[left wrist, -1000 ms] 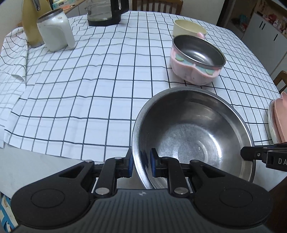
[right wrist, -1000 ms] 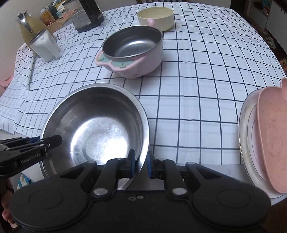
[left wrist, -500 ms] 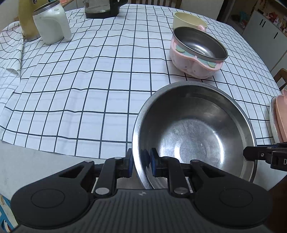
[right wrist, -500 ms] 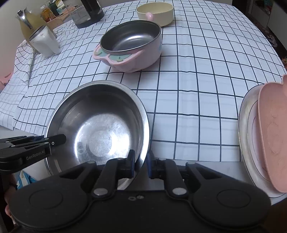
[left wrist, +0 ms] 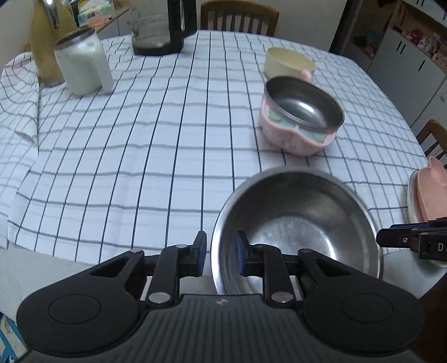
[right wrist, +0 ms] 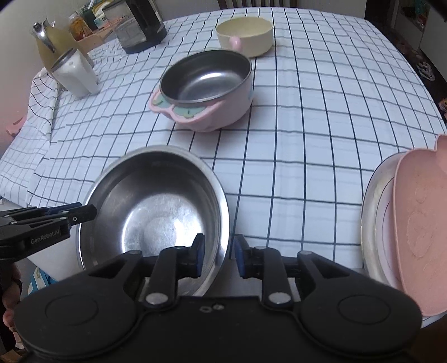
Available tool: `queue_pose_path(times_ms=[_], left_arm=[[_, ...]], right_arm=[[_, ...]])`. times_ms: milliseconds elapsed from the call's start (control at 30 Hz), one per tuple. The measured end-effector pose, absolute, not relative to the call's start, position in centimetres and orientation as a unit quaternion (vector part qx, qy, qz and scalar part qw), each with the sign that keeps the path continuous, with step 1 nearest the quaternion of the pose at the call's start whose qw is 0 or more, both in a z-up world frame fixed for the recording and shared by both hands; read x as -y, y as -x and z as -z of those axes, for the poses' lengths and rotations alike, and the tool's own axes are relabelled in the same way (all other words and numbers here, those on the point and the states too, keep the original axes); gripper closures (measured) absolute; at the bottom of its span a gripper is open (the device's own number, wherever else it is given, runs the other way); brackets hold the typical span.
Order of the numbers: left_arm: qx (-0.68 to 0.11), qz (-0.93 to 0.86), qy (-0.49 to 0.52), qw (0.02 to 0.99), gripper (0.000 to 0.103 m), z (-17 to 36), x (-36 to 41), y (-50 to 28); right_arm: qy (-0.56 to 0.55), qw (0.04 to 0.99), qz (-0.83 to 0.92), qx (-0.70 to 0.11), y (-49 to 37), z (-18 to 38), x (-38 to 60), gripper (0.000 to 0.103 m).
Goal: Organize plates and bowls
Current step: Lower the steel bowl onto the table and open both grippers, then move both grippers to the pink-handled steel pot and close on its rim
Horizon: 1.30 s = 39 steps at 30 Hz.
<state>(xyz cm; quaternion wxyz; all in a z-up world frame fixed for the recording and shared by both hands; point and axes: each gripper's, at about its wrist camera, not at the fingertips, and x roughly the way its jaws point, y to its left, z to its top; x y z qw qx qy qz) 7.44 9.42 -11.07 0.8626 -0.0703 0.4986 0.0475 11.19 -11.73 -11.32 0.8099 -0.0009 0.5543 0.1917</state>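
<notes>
A large steel bowl point(left wrist: 301, 223) point(right wrist: 156, 212) rests at the near edge of the checked tablecloth. My left gripper point(left wrist: 220, 252) straddles its left rim; the jaws are opening and the blue pads stand clear of the metal. My right gripper point(right wrist: 220, 258) straddles the right rim the same way, jaws opening, pads not pressing. Each gripper's tip shows at the edge of the other's view. Farther back sits a pink bowl with a steel liner point(left wrist: 301, 111) point(right wrist: 206, 83), and behind it a cream bowl point(left wrist: 287, 62) point(right wrist: 245, 33). A pink plate point(right wrist: 419, 217) lies on a steel plate point(right wrist: 368, 212) at the right.
A white jug point(left wrist: 83, 67), a yellow pitcher point(left wrist: 44, 47) and a dark kettle point(left wrist: 159, 28) stand at the far left of the table. Wooden chairs point(left wrist: 237, 16) are behind and to the right. The table's front edge runs just under the steel bowl.
Both grippers' jaws have parted from the steel bowl's rim. The left wrist view has lifted a little, so more of the far table shows; the bowl rests on the table.
</notes>
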Motion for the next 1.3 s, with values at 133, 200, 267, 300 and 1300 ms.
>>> queue_pose_path(times_ms=[133, 200, 267, 300, 1300], left_arm=[[-0.467, -0.038, 0.067, 0.881, 0.056, 9.0, -9.1, -8.3], [-0.454, -0.036, 0.064, 0.888, 0.052, 8.1, -8.9, -8.9], [-0.446, -0.032, 0.06, 0.892, 0.052, 7.5, -8.6, -9.8], [-0.442, -0.03, 0.057, 0.894, 0.052, 7.3, -8.4, -10.2], [-0.44, -0.017, 0.032, 0.897, 0.026, 8.8, -7.7, -24.9]], right_arm=[[-0.006, 0.822, -0.192, -0.536, -12.2, 10.0, 12.3, 0.071], [-0.008, 0.828, -0.195, -0.526, -12.9, 9.3, 12.5, 0.069], [-0.009, 0.835, -0.193, -0.515, -13.8, 8.6, 12.7, 0.069], [-0.009, 0.839, -0.191, -0.51, -14.2, 8.3, 12.8, 0.069], [0.004, 0.877, -0.172, -0.448, -24.7, 7.6, 10.2, 0.008]])
